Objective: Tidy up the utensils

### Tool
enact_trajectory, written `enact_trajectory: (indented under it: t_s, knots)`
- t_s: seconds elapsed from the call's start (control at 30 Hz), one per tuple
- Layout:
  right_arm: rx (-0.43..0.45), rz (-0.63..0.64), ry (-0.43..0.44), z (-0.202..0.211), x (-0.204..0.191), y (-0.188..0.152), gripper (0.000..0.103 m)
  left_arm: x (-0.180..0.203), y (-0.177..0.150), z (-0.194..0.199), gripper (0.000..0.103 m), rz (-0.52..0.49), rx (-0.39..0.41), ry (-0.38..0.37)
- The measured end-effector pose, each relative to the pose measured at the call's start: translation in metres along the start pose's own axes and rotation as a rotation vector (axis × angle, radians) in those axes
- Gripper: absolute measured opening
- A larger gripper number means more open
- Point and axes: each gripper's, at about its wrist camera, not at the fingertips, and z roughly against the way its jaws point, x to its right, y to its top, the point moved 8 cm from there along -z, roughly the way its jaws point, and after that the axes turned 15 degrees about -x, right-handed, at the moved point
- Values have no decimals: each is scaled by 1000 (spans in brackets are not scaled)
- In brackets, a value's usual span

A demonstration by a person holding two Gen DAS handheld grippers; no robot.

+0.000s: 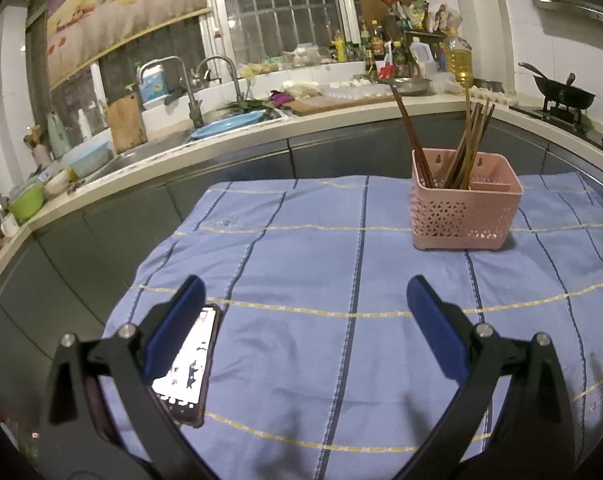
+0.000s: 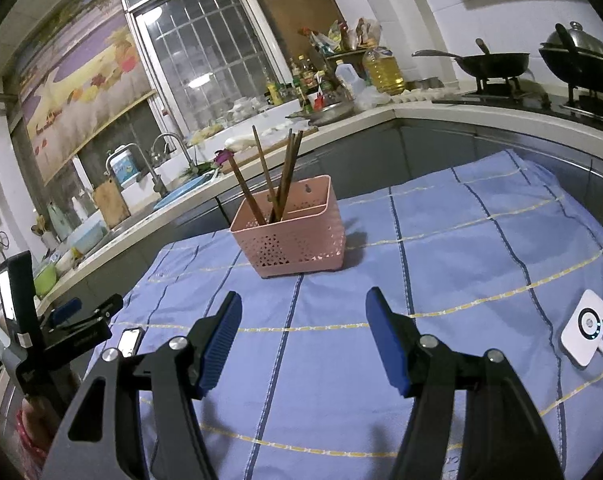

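- Kitchen behind, blue cloth (image 1: 301, 240) bare ahead of me.
- Both grippers, left (image 1: 305, 300) and right (image 2: 303, 320), gape wide, holding nothing.
- Chopsticks (image 2: 277, 176) lean loose; nudging the basket (image 2: 297, 232) could tip them.

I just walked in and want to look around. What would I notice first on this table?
Probably the pink basket, standing near the far edge of the blue checked cloth, with brown chopsticks poking up from one compartment. Then a lit phone lying near the cloth's left side, behind the left gripper's finger, and a small white gadget with a cable on the right.
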Motion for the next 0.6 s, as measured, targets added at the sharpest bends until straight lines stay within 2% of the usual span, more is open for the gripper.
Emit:
enact_trajectory:
  t_s: [0.6]
  knots:
    - [-6,-8,8,-1,-5,1,65,-15,6,15,97,27,32,19]
